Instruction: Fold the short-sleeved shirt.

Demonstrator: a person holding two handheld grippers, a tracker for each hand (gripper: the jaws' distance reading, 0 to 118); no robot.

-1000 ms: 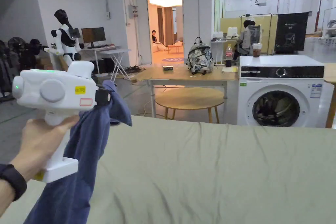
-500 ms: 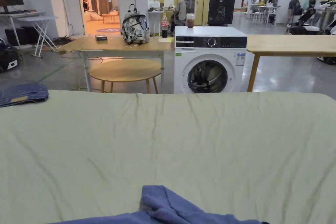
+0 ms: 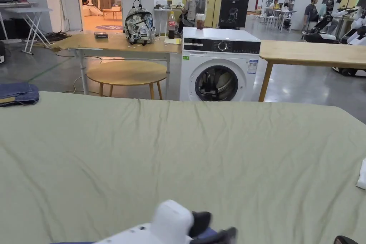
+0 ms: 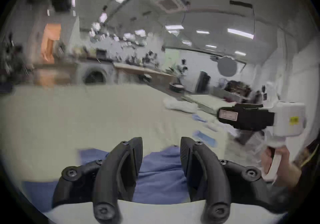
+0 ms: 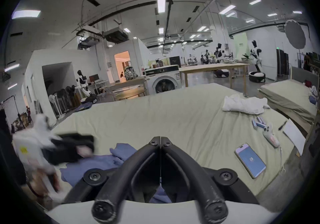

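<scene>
Shirt point(image 5: 97, 161) lies crumpled, axis unclear; left hand-held gripper point(image 4: 161, 142) gapes empty, right hand-held gripper point(image 5: 160, 138) closed, empty.

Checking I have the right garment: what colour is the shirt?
Blue shirt, plain, clearest in the right gripper view.

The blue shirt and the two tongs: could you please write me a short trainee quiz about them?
1. True or false: the left tongs are shut on the blue shirt.
2. In the right gripper view, what lies on the green sheet at the right? A) a phone B) a mug C) a shoe
3. Fill in: the right tongs have their jaws ____.
Key: 1 false, they stand open over the shirt; 2 A; 3 shut, tips touching.
</scene>
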